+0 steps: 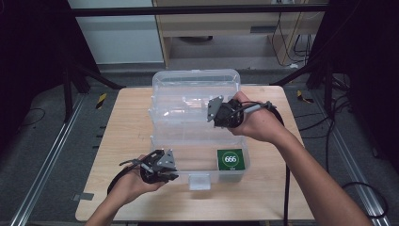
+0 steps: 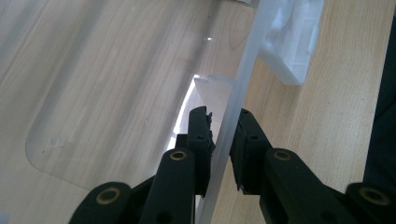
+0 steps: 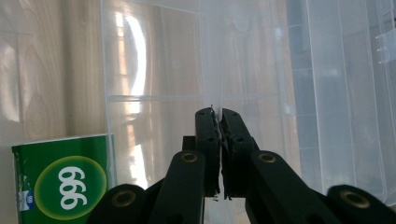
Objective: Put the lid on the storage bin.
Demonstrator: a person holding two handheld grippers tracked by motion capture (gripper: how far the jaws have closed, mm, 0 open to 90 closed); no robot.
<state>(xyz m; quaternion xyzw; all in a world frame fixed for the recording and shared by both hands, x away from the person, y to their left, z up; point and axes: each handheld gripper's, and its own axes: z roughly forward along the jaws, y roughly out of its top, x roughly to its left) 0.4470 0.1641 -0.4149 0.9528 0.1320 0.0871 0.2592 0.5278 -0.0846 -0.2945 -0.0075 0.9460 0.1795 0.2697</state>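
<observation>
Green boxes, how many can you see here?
1: the green box sits in the right end of the clear case, on its floor. None seems hidden, since the case is see-through.

Readable on the green box [image 1: 230,159], at about four o'clock inside the clear plastic case [image 1: 197,82]: white digits "666" in a round green badge. Same digits seen turned sideways on the green box [image 3: 63,184] from the right gripper view.
</observation>
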